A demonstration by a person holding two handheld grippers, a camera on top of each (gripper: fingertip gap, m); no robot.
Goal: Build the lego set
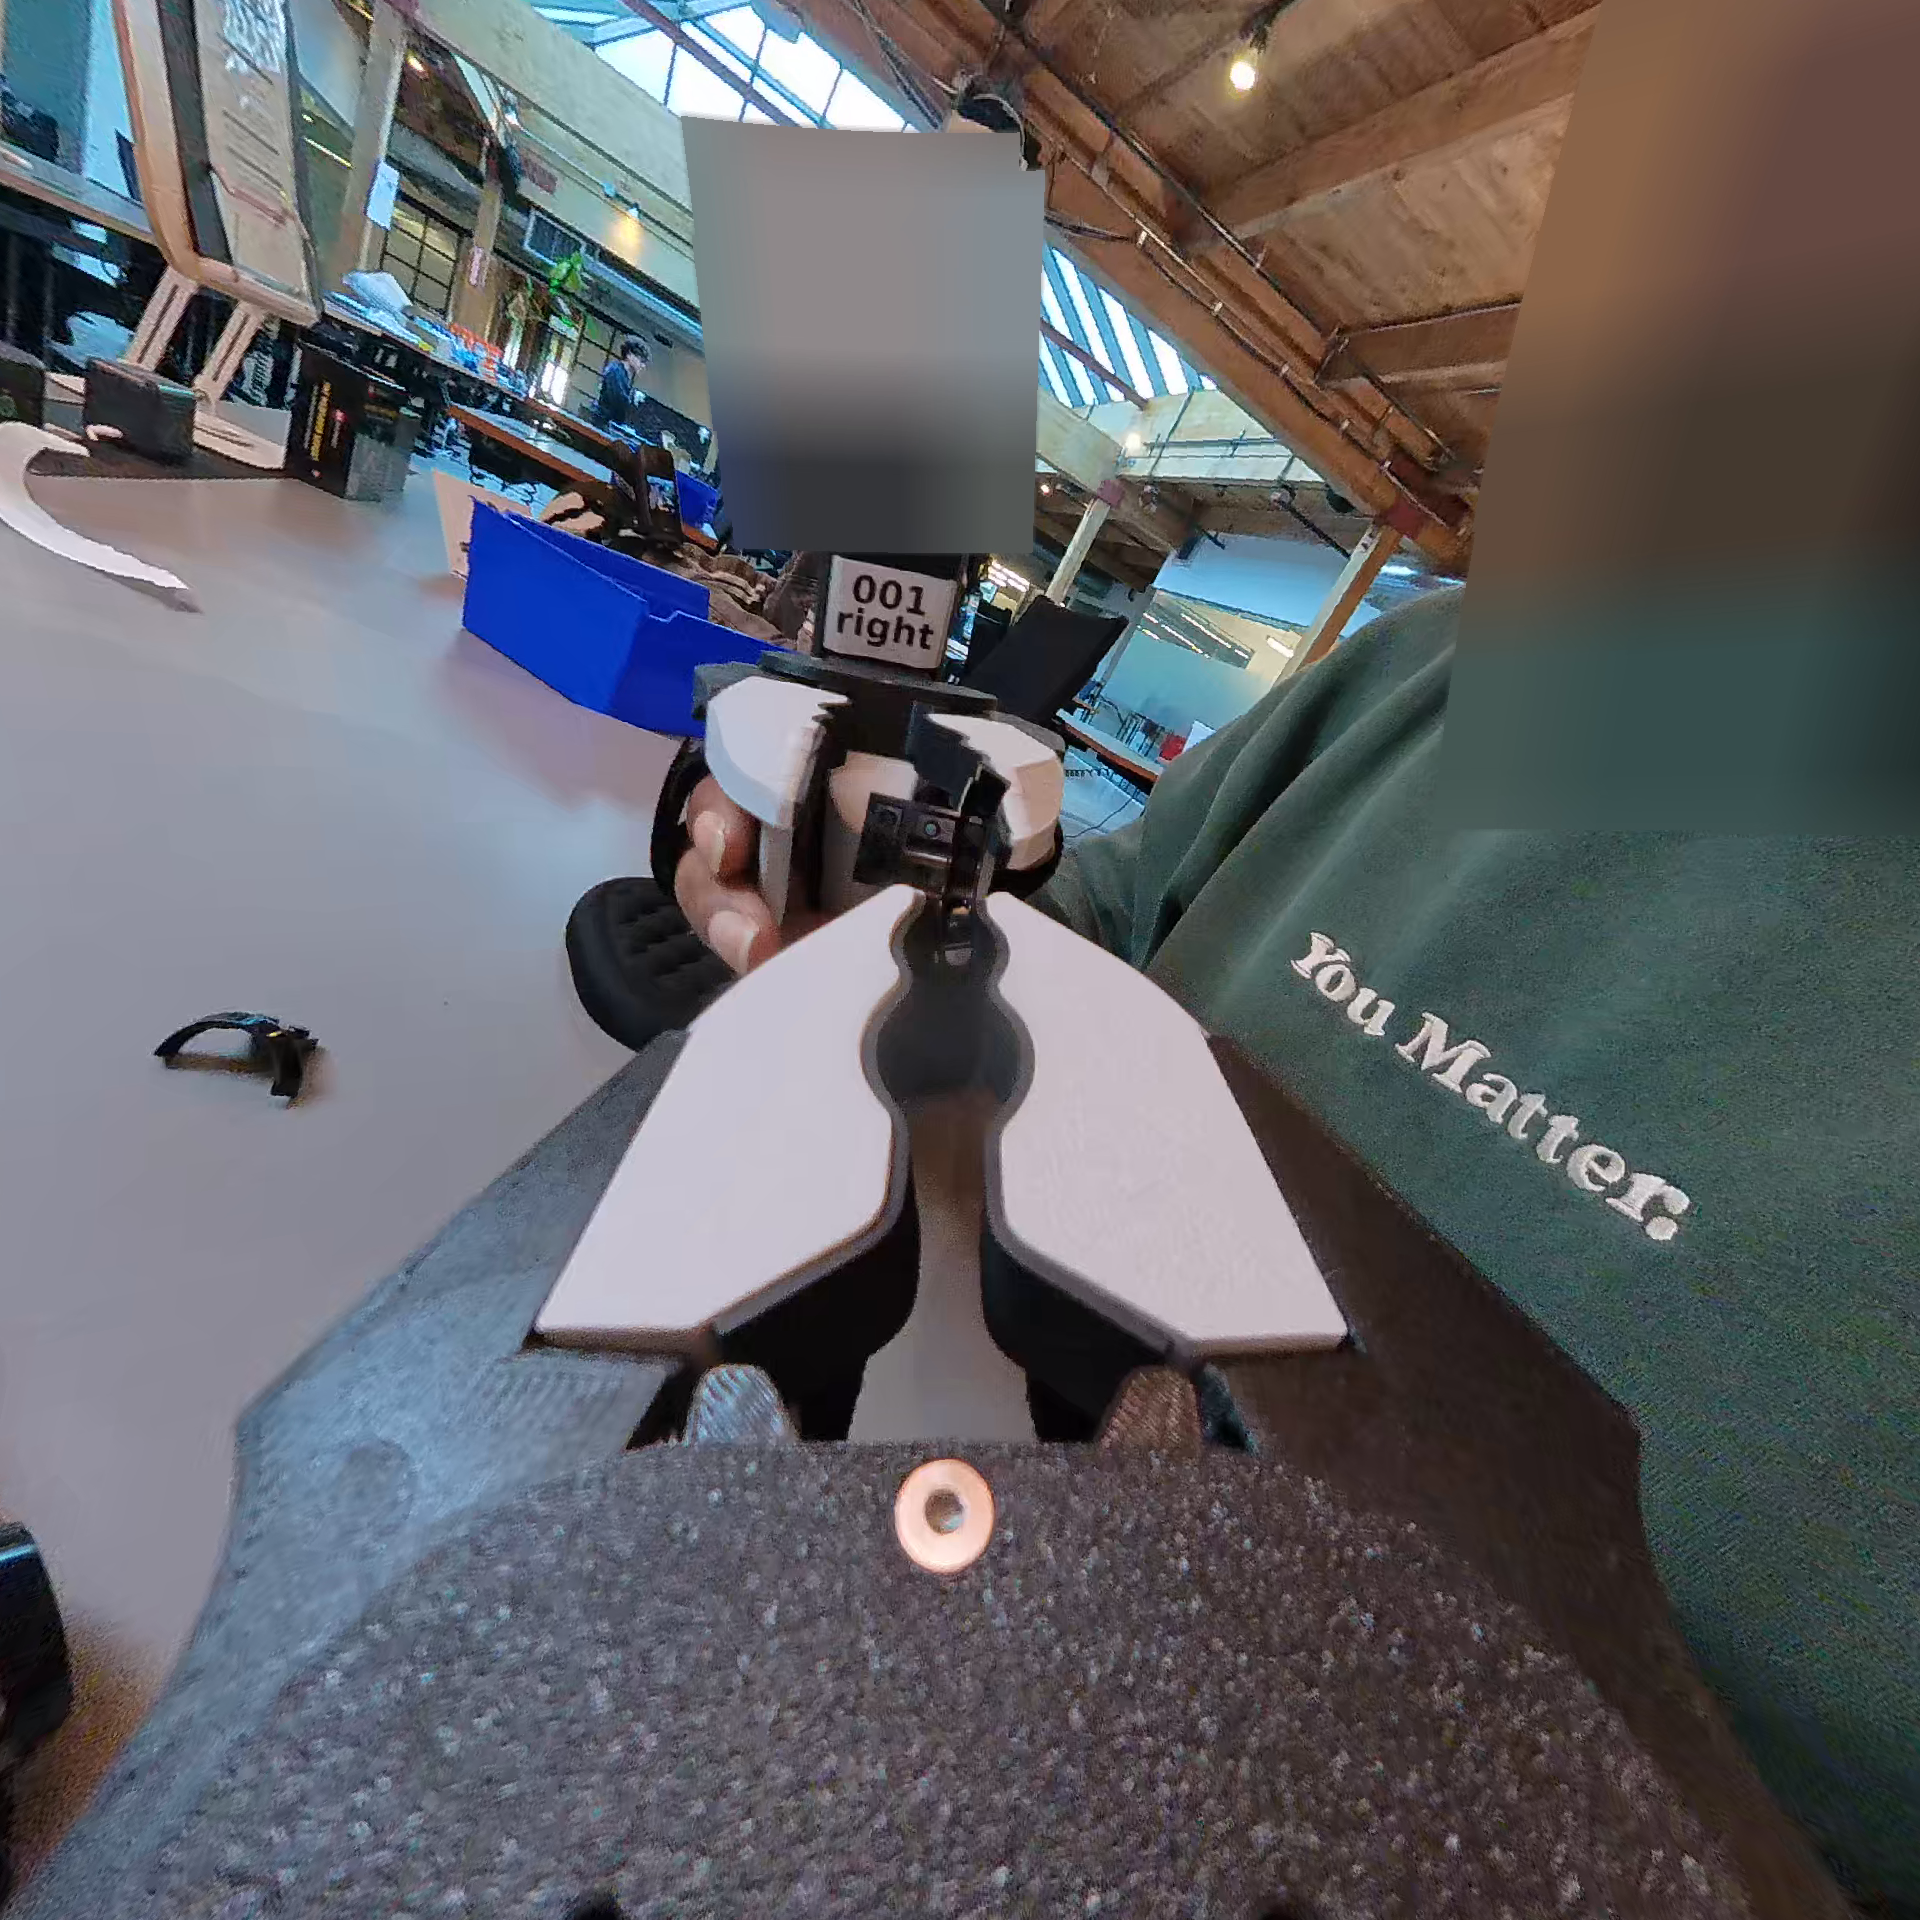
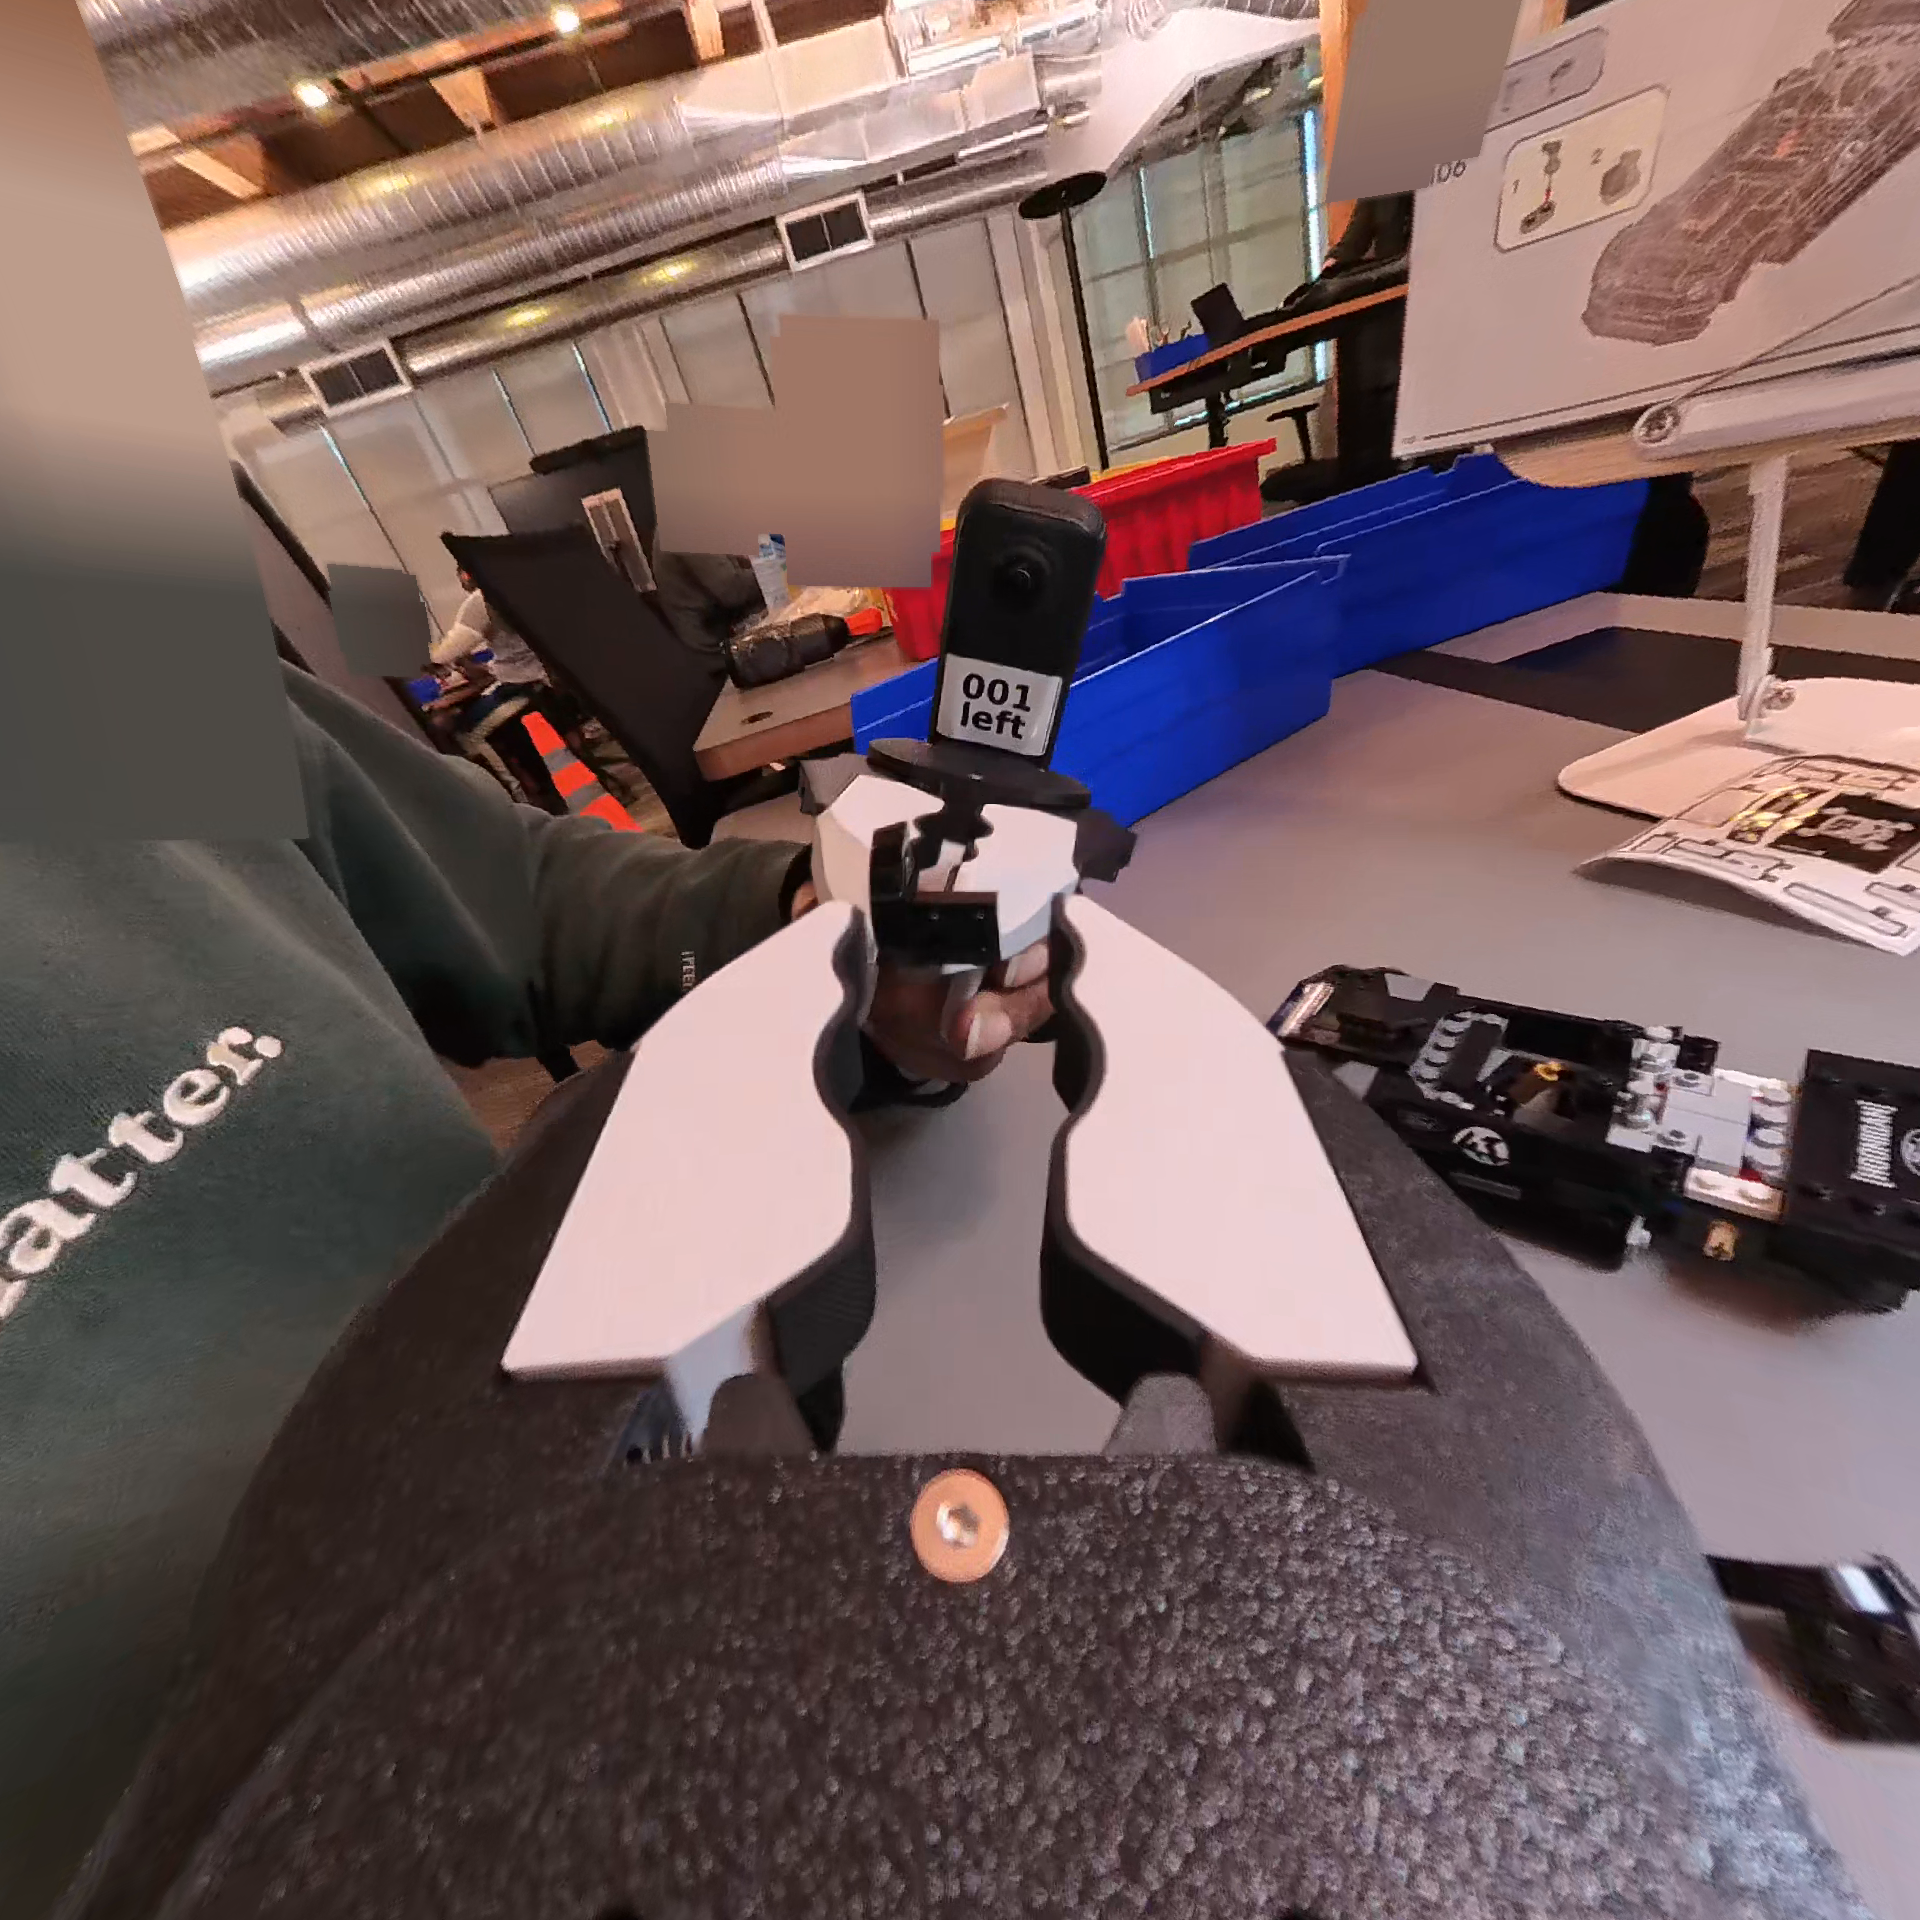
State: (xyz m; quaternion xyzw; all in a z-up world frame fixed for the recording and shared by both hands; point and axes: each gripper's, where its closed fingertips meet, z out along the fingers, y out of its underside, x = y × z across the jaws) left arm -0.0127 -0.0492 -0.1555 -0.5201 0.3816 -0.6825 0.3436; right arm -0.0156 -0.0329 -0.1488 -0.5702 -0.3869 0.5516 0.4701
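Note:
My left gripper [image 1: 945, 906] is shut on a small black lego assembly [image 1: 928, 831] that sticks out past its fingertips, held up in the air. My right gripper [image 2: 958, 914] faces it tip to tip and is open. The black assembly [image 2: 935, 930] stands between the right fingertips [image 2: 1075, 920], and they do not press on it. The right gripper also shows in the left wrist view [image 1: 894, 779], and the left gripper in the right wrist view [image 2: 935, 862]. The partly built black lego car [image 2: 1621, 1122] lies on the grey table [image 2: 1403, 831] to the right.
A black curved lego part [image 1: 244, 1049] lies loose on the table to the left. Blue bins [image 2: 1195, 665] [image 1: 582, 613] stand behind. An instruction booklet on a white stand [image 2: 1662, 208] and a loose instruction sheet [image 2: 1766, 852] are at the right. A person's green sleeve [image 1: 1455, 987] is close by. Only a small space, under 4 cm, lies between the two pairs of fingers. The partly built black lego car [image 2: 1621, 1122] lies around 15 cm away from my right fingertips.

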